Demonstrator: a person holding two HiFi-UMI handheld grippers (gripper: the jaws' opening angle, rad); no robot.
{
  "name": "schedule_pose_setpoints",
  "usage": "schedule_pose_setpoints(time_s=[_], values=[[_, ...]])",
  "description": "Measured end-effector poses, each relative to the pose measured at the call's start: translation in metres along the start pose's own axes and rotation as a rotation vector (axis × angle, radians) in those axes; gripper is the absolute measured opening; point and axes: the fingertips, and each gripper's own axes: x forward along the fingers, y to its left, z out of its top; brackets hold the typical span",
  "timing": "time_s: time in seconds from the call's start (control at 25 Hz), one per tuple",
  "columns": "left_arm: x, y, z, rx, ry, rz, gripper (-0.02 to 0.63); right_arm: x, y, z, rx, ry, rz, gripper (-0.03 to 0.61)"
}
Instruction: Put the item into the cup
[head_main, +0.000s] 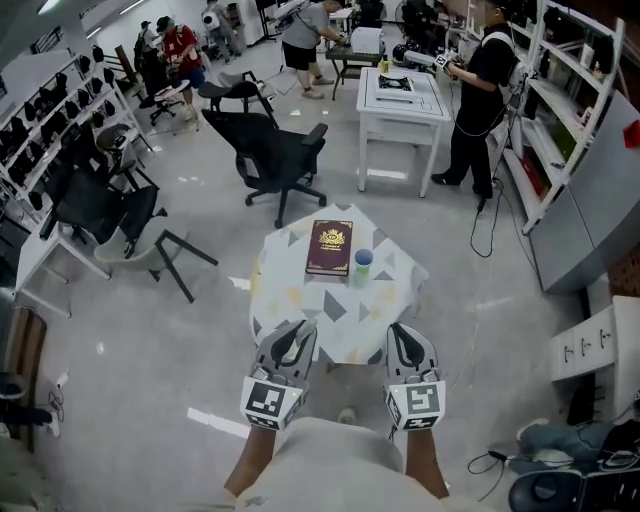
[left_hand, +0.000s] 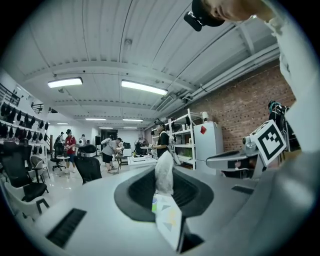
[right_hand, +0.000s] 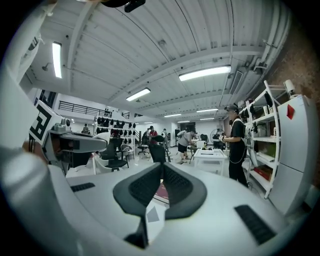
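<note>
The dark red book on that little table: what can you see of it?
The book is closed, with a dark red cover bearing a gold emblem and gold lettering too small to read. It lies flat, cover up, on the far half of the small table, whose white top is patterned with grey and yellow triangles. A small cup stands by its near right corner; whether they touch cannot be told. Nothing lies on it.

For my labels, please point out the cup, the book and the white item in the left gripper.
cup (head_main: 363, 259), head view, its top.
book (head_main: 329, 247), head view, middle of its cover.
white item (left_hand: 164, 172), left gripper view, part between the jaws.
</note>
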Motion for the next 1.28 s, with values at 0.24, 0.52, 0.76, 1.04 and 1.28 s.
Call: schedule_pose_setpoints(time_s=[0.24,0.52,0.76,1.04,1.28], values=[[0.009,0.004,-0.004,-0.017,-0.001,0.009,0.067,0.011,-0.002,-0.001,-0.01,0.011,0.014,0.021],[0.027,0.014,-0.008,-0.039,-0.007,0.004,0.067,0.026,-0.009,-0.002,-0.024,0.028,0.008,0.021],[0.052,0.027,-0.009,-0.046,-0.01,-0.026,0.067,0.048,-0.017,0.003,-0.035,0.028,-0.016,0.021],[0.084,0.059,-0.008,-0.047,-0.019,-0.068,0.067,0.086,-0.021,0.007,-0.036,0.036,-0.057,0.021],[0.109,0.091,-0.007,-0.051,-0.021,-0.106,0.067,0.117,-0.02,0.01,-0.039,0.05,-0.097,0.021]])
